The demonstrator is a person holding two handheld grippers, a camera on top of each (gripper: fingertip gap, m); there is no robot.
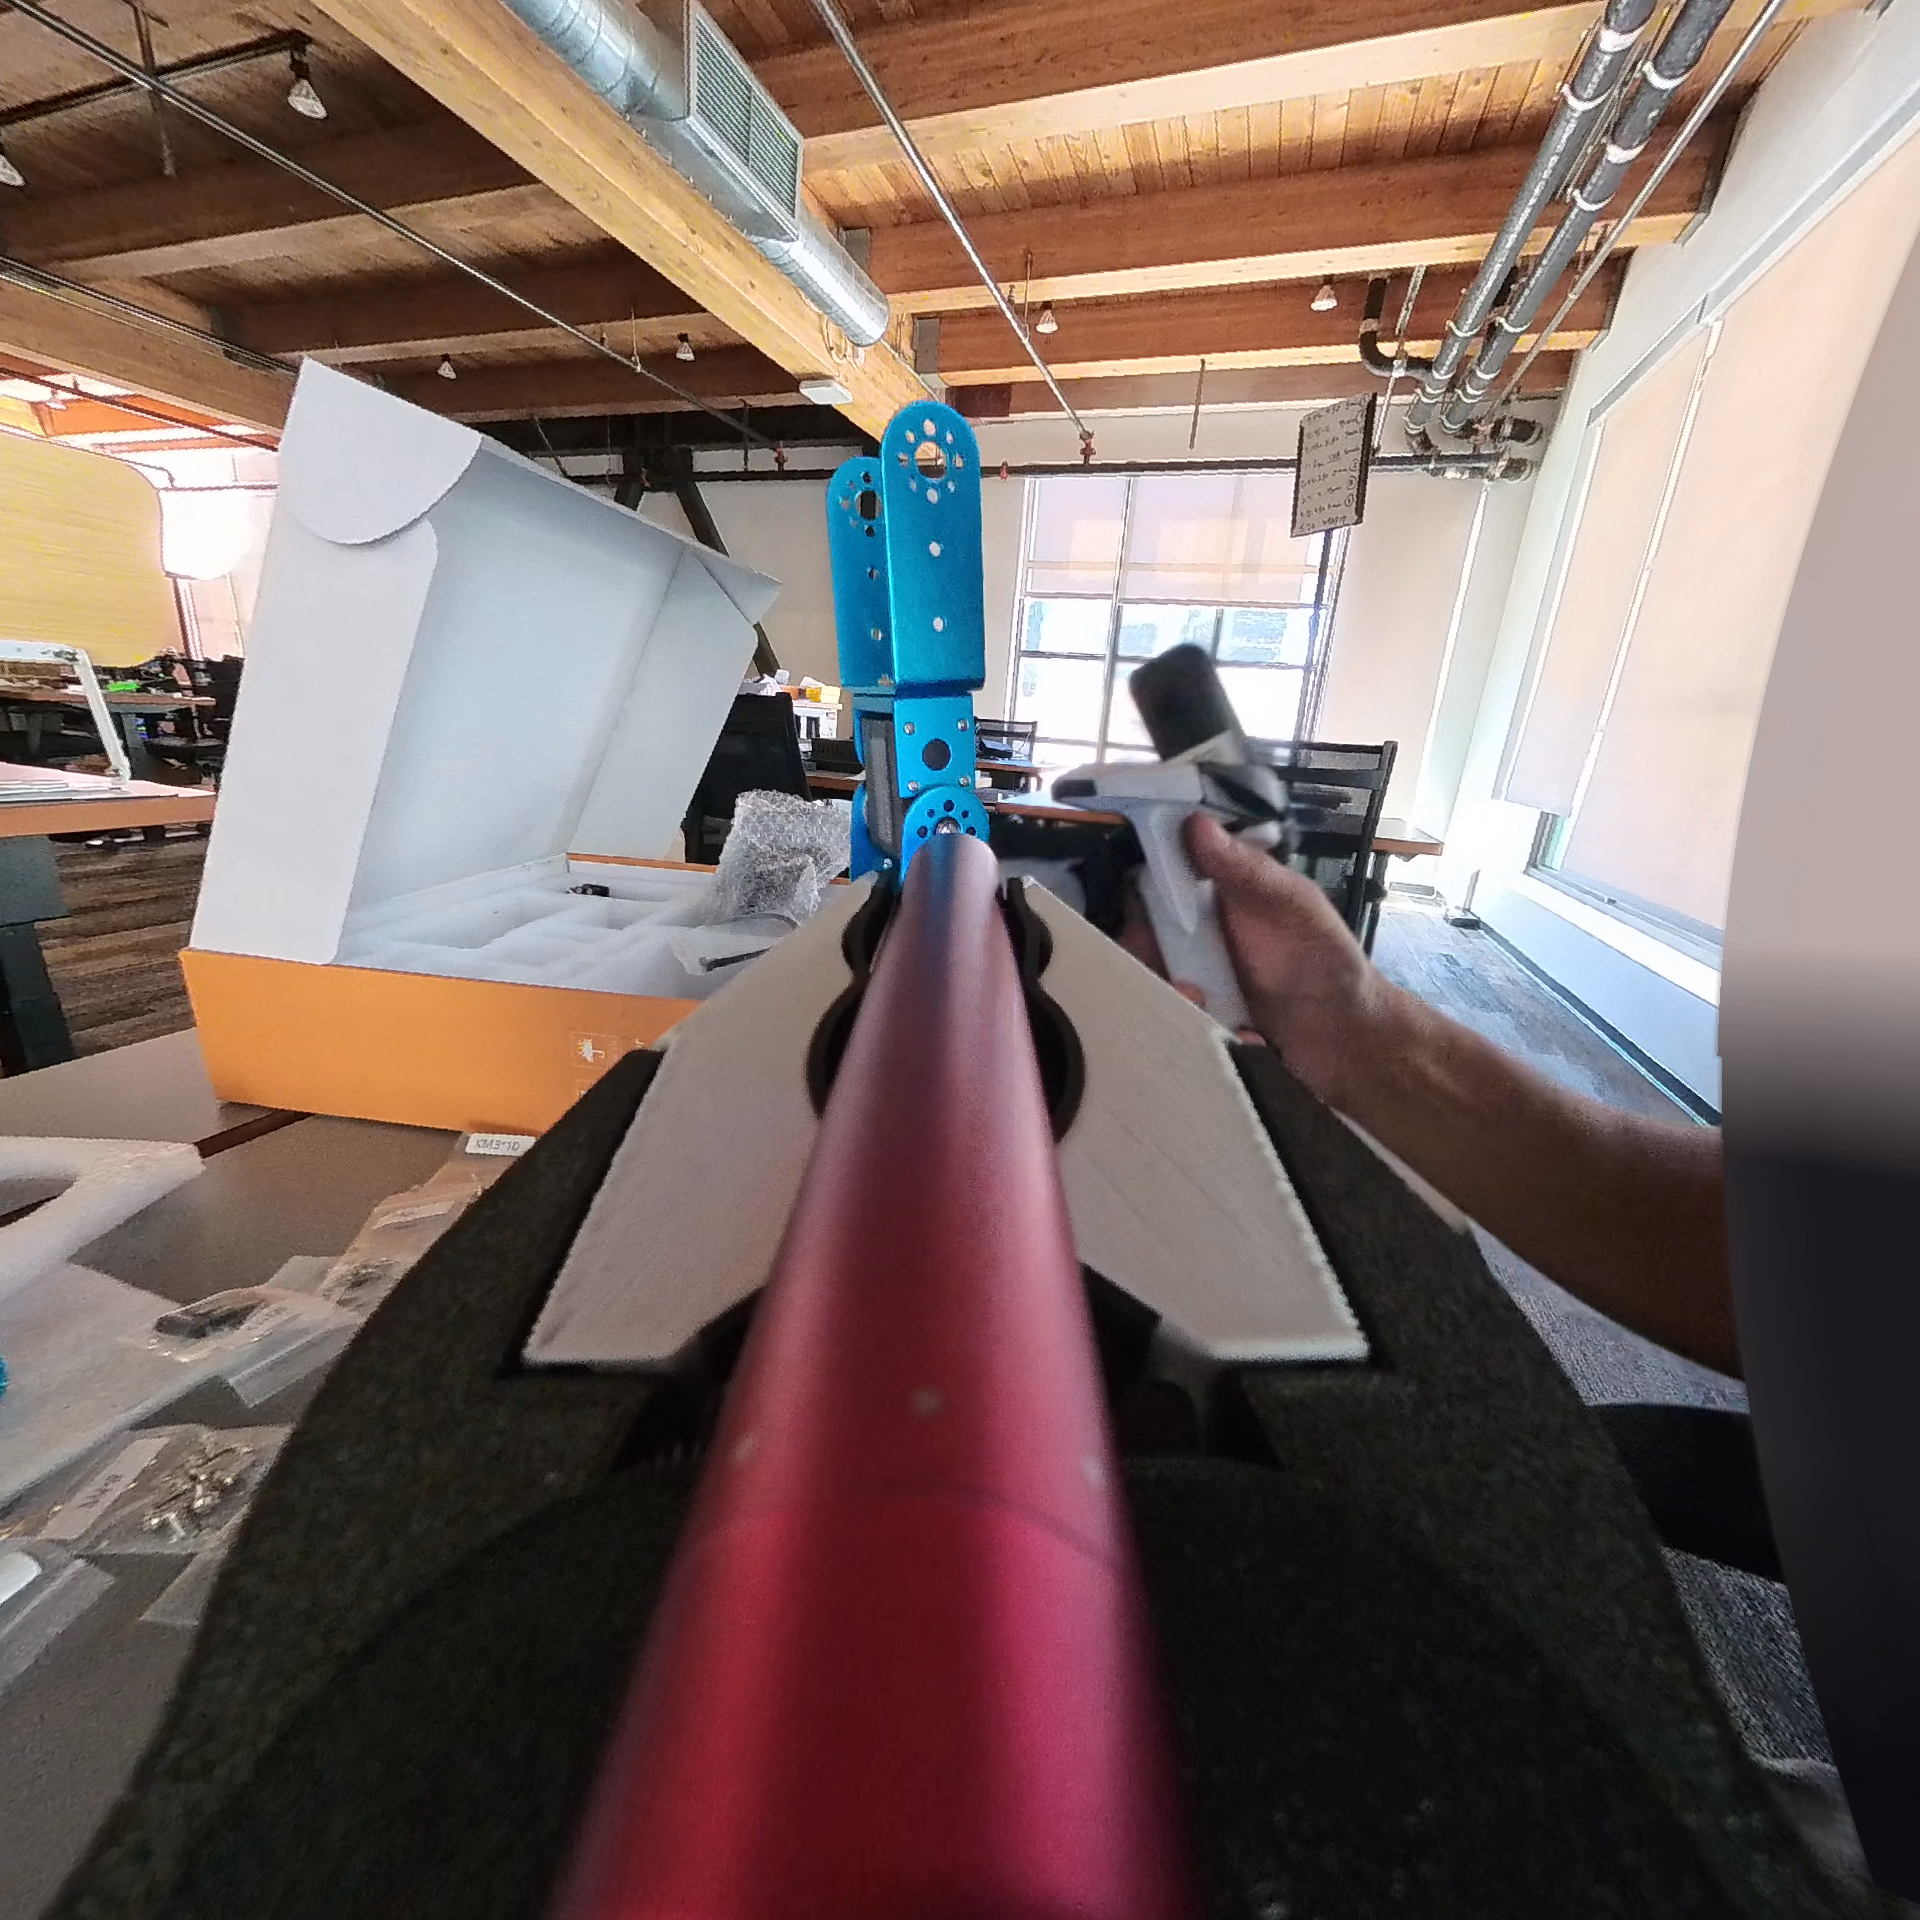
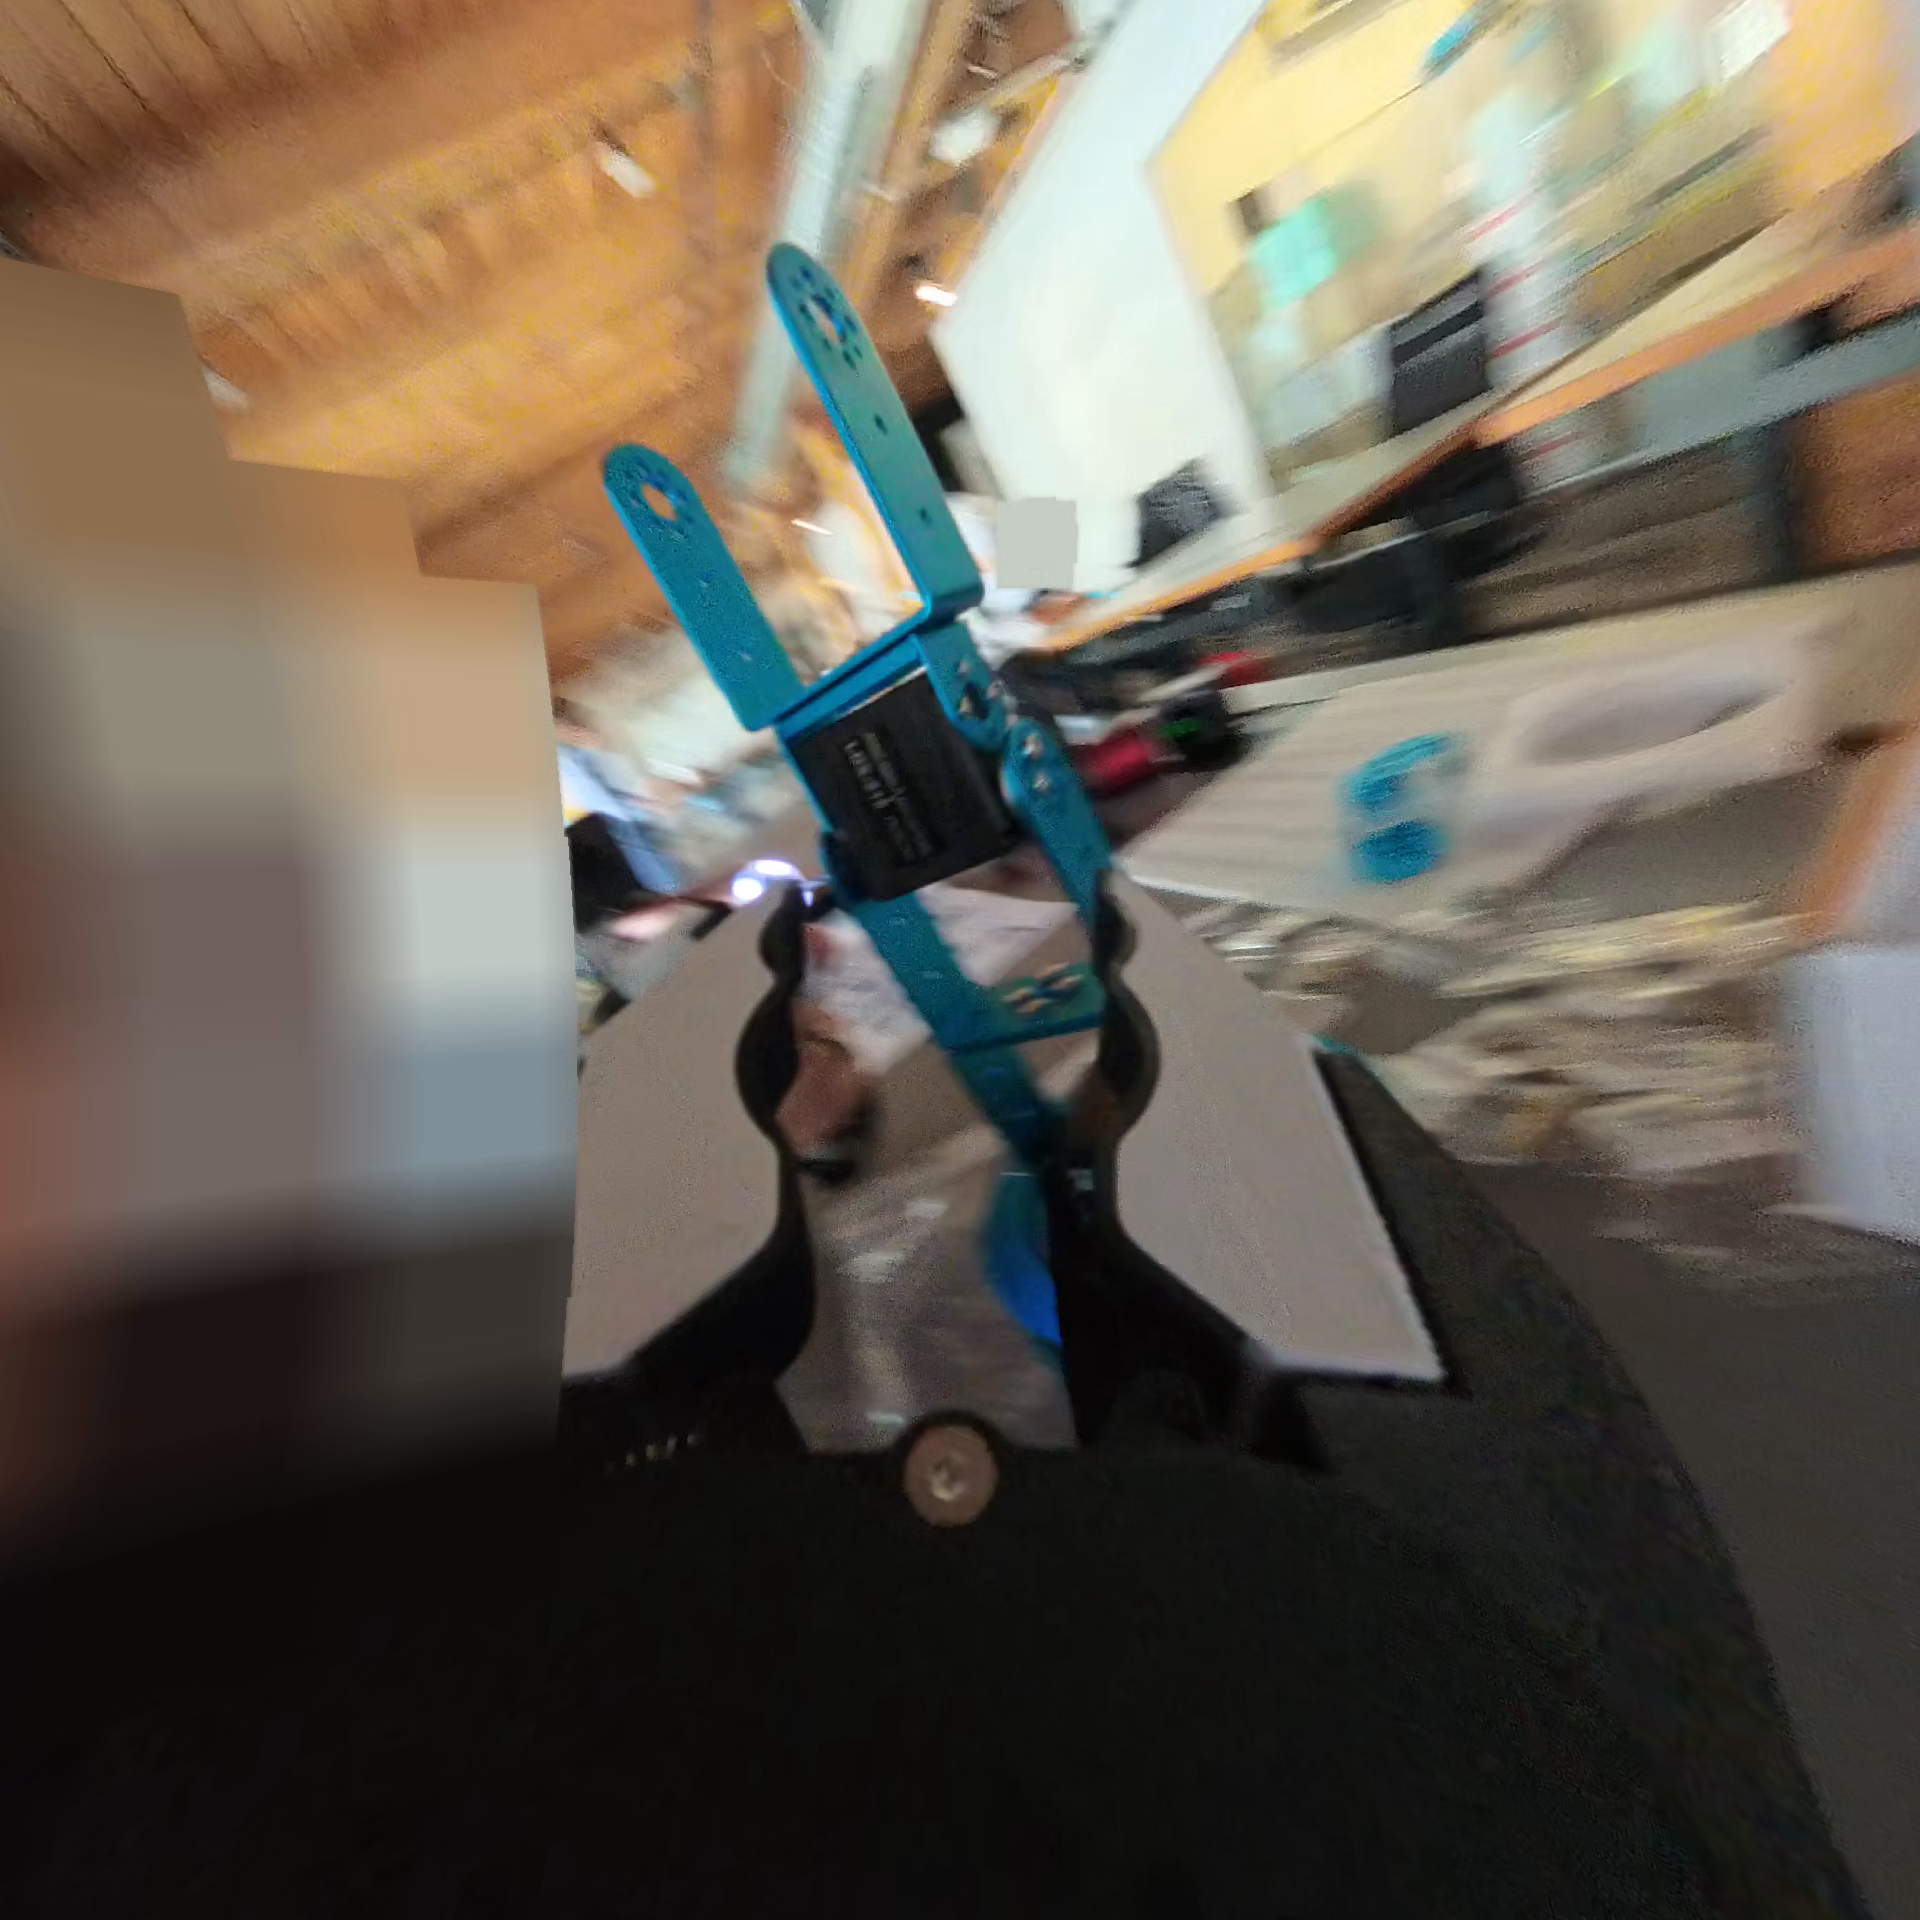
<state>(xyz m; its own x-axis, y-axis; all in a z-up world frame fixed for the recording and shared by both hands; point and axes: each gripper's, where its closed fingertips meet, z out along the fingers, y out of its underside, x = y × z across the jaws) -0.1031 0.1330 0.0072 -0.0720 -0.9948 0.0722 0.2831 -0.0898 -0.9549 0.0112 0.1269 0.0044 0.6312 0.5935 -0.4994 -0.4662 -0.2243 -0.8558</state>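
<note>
My left gripper (image 1: 945, 894) is shut on a red metallic tool handle (image 1: 914, 1351) that runs forward between its fingers. The tool's tip meets a round hub at the bottom of a blue metal bracket assembly (image 1: 930, 582), which stands upright in the air. In the right wrist view, which is motion-blurred, my right gripper (image 2: 945, 904) is closed around the lower U-bracket of the same blue assembly (image 2: 727, 613), which carries a black servo block (image 2: 904, 800). A hand (image 1: 1278, 935) holds the right gripper's white handle (image 1: 1174, 831) just right of the assembly.
An orange box (image 1: 447, 1039) with a raised white lid and white foam insert sits on the table at the left, with bubble wrap (image 1: 779, 862) in it. Small bags of hardware (image 1: 197, 1486) and a white foam piece (image 1: 62, 1195) lie nearer. Blurred blue parts (image 2: 1397, 810) lie on the table. Tip to tip, the grippers are about 12 cm apart. The white foam piece (image 1: 62, 1195) is about equally far from each gripper, around 40 cm.
</note>
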